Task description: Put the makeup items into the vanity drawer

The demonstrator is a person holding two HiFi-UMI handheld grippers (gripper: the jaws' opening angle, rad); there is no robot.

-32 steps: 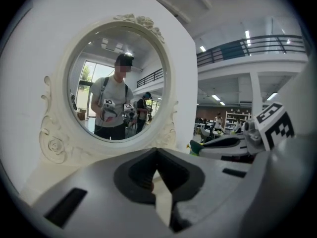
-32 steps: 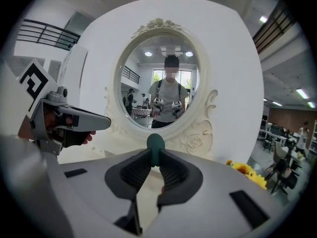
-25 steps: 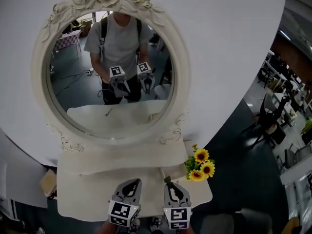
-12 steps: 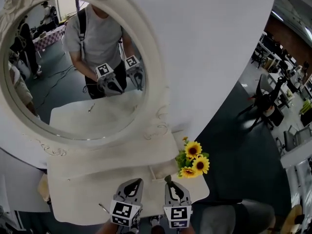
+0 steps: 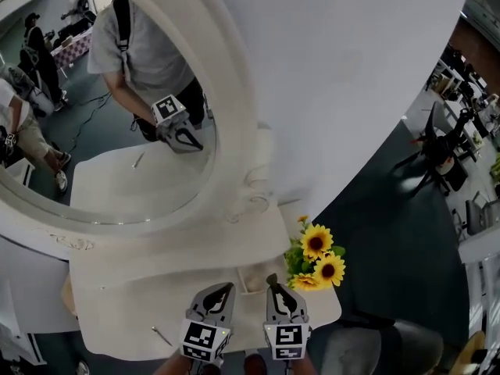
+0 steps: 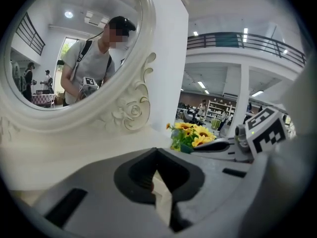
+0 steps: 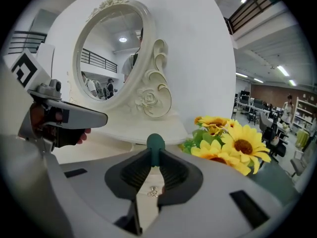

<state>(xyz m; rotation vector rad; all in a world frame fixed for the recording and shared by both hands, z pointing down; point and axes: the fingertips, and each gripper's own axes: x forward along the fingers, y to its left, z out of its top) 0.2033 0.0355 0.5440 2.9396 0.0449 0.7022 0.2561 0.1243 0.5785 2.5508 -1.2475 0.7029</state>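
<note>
The right tongs (image 7: pixel 154 153) clamp a dark green makeup item (image 7: pixel 155 143) tip-forward, just before the vanity's small drawer (image 5: pixel 251 278), apparently open to receive it. The left tongs (image 6: pixel 156 155) are together and empty.

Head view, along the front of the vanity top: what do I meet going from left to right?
Thin stick → left tool → right tool, shut on a dark green item → sunflowers.
</note>
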